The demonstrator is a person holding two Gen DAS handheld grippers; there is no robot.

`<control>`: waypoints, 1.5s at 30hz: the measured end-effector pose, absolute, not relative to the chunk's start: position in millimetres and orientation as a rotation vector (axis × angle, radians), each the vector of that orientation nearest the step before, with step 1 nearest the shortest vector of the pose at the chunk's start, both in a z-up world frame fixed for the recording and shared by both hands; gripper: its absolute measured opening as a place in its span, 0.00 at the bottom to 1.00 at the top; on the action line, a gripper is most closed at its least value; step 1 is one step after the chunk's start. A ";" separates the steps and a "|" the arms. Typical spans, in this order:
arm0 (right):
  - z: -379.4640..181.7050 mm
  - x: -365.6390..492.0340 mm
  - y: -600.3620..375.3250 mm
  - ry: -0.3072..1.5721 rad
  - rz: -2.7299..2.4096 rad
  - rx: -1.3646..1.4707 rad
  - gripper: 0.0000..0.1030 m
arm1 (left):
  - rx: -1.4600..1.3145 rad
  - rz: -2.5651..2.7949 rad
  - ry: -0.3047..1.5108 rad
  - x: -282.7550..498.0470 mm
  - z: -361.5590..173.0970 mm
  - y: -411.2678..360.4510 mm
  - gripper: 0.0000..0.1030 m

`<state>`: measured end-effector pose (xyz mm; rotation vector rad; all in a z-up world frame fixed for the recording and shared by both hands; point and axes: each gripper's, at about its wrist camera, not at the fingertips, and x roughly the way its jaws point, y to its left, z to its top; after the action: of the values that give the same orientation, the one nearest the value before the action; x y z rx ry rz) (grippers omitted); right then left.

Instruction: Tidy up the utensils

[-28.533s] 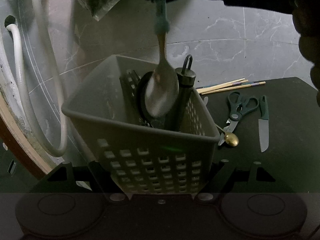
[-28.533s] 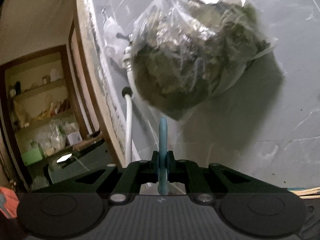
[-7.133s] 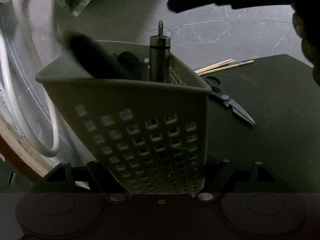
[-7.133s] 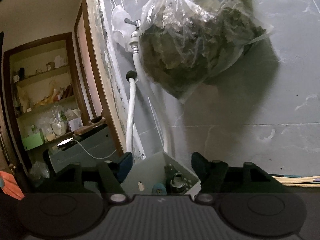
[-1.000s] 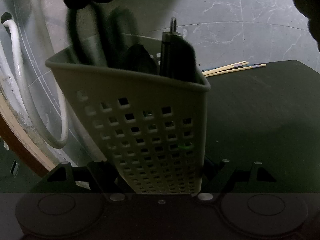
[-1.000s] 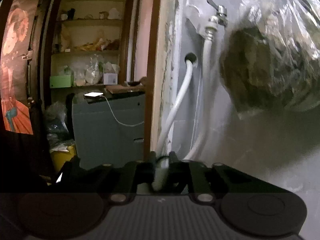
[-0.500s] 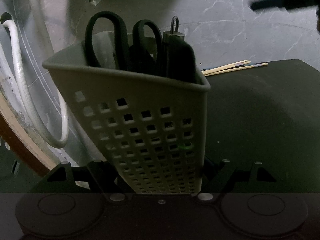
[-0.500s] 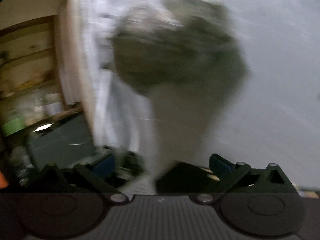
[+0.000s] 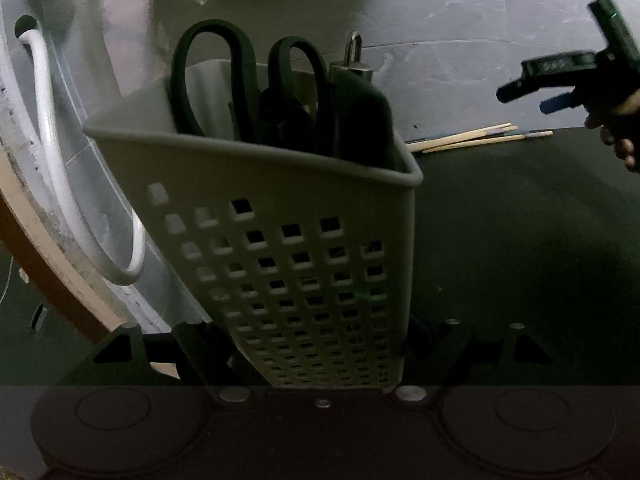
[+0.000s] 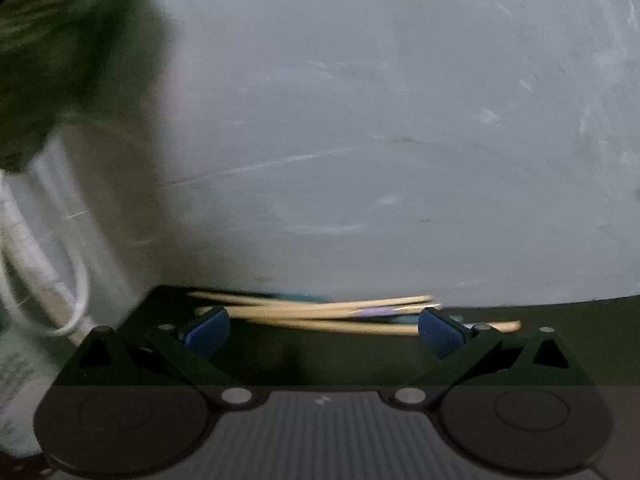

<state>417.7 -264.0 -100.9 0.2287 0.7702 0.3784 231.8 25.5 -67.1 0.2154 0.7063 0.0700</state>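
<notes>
The left hand-held gripper [image 9: 320, 360] is angled down and clamped on the bottom of a grey perforated utensil caddy [image 9: 288, 248], one jaw on each side of it, so the caddy sits tilted right in front of the left wrist camera. Sticking out of the top: black scissors [image 9: 248, 84] with the handle loops up, and a dark utensil with a steel cap and hanging ring [image 9: 354, 62]. Whatever else is in there is too dark to make out.

The right hand-held gripper [image 10: 324, 330] is wide open with nothing between its blue pads [image 10: 208, 330], pointing down at the far edge of the dark worktop [image 9: 520, 240]. A bundle of wooden chopsticks [image 10: 340, 314] lies just past the fingertips, right along the foot of the grey marble-look wall [image 10: 380, 120]; one has a purple band. That view is motion-blurred, so fine detail is lost. In the left view you can see the same gripper [image 9: 532, 92] up at the right edge, with the person's fingers [image 9: 624, 148] wrapped around it, hanging above the chopsticks [image 9: 480, 138].

A white hose [image 9: 60, 168] loops down on the left. I can't read any labels or writing anywhere.
</notes>
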 end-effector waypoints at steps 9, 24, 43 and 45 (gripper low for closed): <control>-152.9 480.7 -297.3 0.901 0.372 0.294 1.00 | 0.202 0.121 0.712 232.0 -67.5 6.8 0.80; -126.3 459.5 -259.8 0.933 0.725 0.067 0.99 | 0.194 0.140 0.704 234.4 -70.5 2.3 0.80; -147.0 478.9 -206.8 0.889 0.871 -0.144 1.00 | 0.200 0.155 0.702 232.7 -71.4 -4.8 0.80; -144.1 477.4 -206.6 0.914 0.898 -0.164 1.00 | 0.200 0.155 0.701 232.5 -71.4 -4.9 0.80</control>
<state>477.4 -206.6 -144.1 -0.1643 0.9135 0.8983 232.5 -4.9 -71.4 0.1996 0.7015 0.1546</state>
